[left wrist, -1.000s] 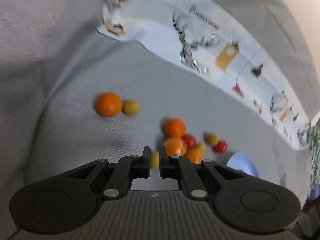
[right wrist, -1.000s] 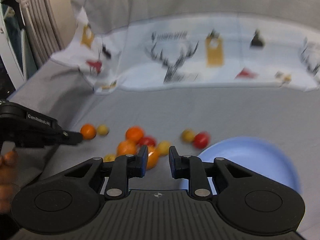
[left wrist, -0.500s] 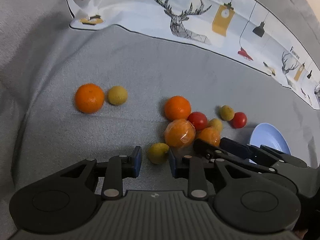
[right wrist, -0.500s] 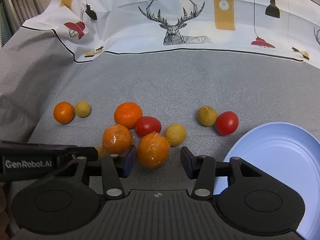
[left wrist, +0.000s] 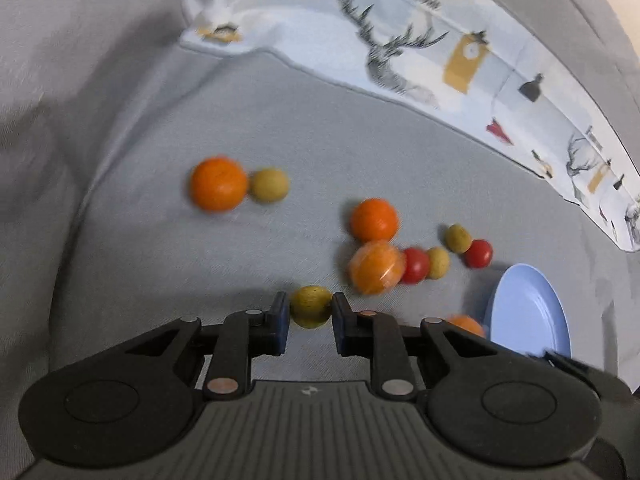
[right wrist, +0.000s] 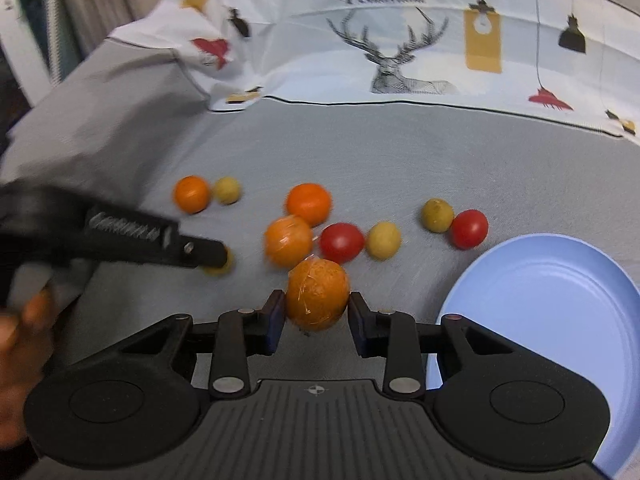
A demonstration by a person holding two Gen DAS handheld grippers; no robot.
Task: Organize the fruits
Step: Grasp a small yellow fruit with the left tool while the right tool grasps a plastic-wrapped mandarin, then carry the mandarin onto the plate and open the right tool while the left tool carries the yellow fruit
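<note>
Several fruits lie on a grey cloth: oranges, red tomatoes and small yellow-green fruits. My left gripper [left wrist: 308, 312] is shut on a yellow-green fruit [left wrist: 310, 306]; it also shows in the right wrist view [right wrist: 218, 258], where its arm hides most of that fruit. My right gripper [right wrist: 316, 306] is shut on a plastic-wrapped orange [right wrist: 317, 294], just left of a light blue plate [right wrist: 560, 312]. That plate shows in the left wrist view [left wrist: 528, 312] with the held orange [left wrist: 466, 325] beside it.
A wrapped orange [right wrist: 288, 241], an orange [right wrist: 309, 204], two tomatoes [right wrist: 342, 242] [right wrist: 469, 229] and yellow-green fruits [right wrist: 384, 240] [right wrist: 437, 215] lie ahead. An orange [right wrist: 191, 194] and a yellow-green fruit [right wrist: 227, 190] sit far left. A deer-print cloth [right wrist: 400, 48] lies behind.
Both grippers have closed on fruit: the left on the yellow-green fruit, the right on the wrapped orange. The right gripper has drawn that orange out of the cluster toward the plate.
</note>
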